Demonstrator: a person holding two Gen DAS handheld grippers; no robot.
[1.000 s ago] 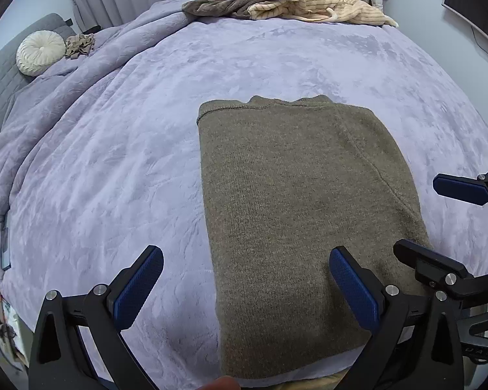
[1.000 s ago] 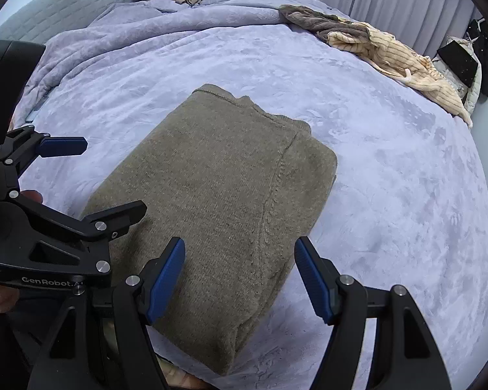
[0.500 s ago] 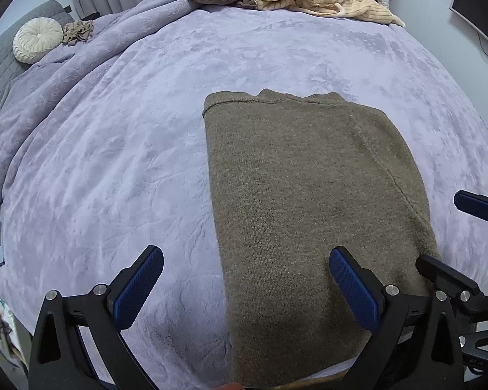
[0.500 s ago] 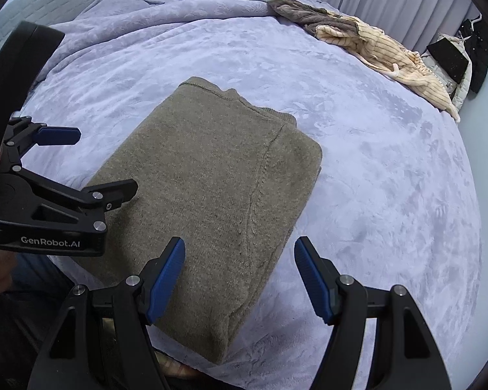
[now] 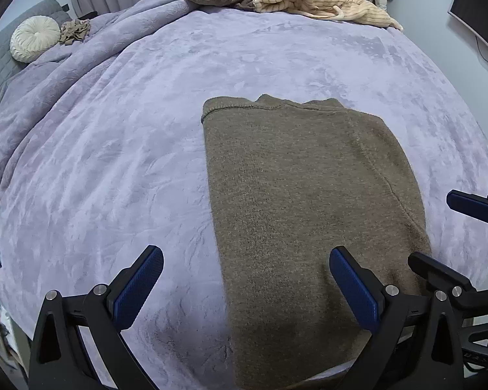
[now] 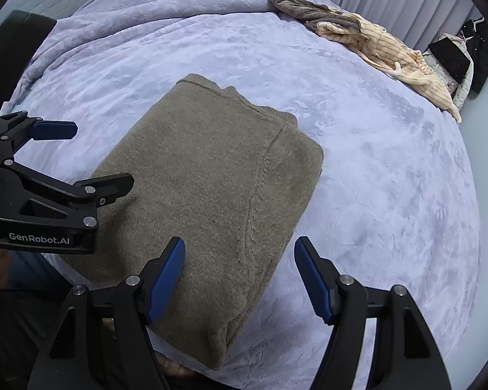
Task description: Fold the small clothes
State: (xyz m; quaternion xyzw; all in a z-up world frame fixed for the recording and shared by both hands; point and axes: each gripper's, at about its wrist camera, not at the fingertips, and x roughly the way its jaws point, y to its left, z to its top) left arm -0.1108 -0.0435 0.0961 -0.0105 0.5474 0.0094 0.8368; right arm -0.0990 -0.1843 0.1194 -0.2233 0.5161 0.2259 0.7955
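An olive-brown knit sweater lies folded into a flat rectangle on the lilac bedspread, near the bed's front edge. It also shows in the right wrist view. My left gripper is open and empty, hovering above the sweater's near left edge. My right gripper is open and empty above the sweater's near right corner. The right gripper shows at the right edge of the left wrist view, and the left gripper at the left of the right wrist view.
A heap of unfolded clothes, brown and cream striped, lies at the bed's far edge; it also shows in the right wrist view. A round white cushion and a small crumpled tan garment lie far left. Curtains hang behind.
Both grippers have pulled back and up from the sweater, still open. The sweater lies unchanged.
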